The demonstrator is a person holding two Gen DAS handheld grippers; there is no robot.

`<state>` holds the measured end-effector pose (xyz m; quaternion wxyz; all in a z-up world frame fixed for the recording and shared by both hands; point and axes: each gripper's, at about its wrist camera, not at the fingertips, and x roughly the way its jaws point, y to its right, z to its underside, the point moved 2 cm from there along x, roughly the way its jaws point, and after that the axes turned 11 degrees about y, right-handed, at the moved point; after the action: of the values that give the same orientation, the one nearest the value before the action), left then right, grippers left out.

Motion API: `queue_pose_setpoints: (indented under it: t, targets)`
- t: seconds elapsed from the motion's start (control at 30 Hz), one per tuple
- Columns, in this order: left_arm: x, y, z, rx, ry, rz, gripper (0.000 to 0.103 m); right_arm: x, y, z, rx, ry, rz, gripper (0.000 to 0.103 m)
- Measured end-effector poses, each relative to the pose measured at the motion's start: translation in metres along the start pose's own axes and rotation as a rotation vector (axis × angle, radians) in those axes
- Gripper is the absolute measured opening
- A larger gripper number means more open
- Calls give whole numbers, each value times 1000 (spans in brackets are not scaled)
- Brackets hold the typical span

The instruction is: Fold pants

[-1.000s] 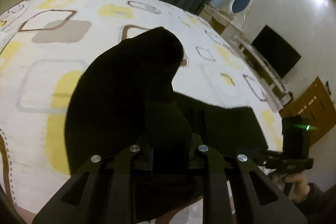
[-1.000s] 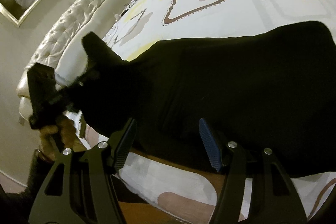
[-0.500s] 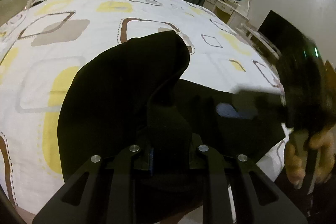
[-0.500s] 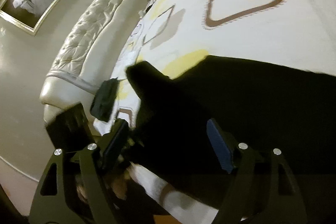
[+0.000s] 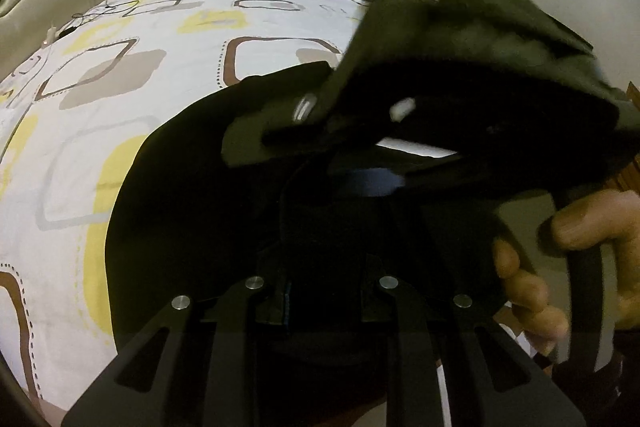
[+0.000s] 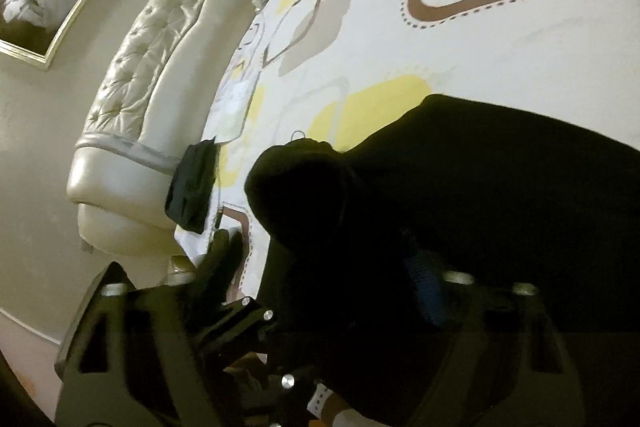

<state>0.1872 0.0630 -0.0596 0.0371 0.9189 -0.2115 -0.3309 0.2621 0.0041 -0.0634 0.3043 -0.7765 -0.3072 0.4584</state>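
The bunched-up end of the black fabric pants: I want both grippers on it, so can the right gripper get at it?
Probably yes: the right gripper is already at the black fabric pants, nothing between.

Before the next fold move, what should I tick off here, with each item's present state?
1. Left gripper clamped on the black fabric pants: ok.
2. Right gripper closed on the raised bunch: cannot tell; its jaws have just been closing, cloth between them.
3. Grippers apart: not ok, crowded together.
4. Pants on the patterned white bedsheet: ok.
5. Fold edges aligned: cannot tell.
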Motion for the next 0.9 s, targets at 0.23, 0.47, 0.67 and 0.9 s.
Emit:
queue_pose_setpoints:
  t: [0.23, 0.47, 0.67, 0.9]
  targets:
    - [-9, 3, -3, 30, 5, -1, 26, -10, 1, -1, -24, 4, -26, 15]
    - [-28, 12, -3, 43, 35, 57, 48, -28, 8, -2, -19, 34, -31, 10]
    - [-61, 33, -1, 112, 71, 173, 65, -68, 17, -8, -11, 93, -44, 8]
    - [-95, 22, -8, 39, 125, 197, 70, -143, 27, -26, -23, 176, -53, 8]
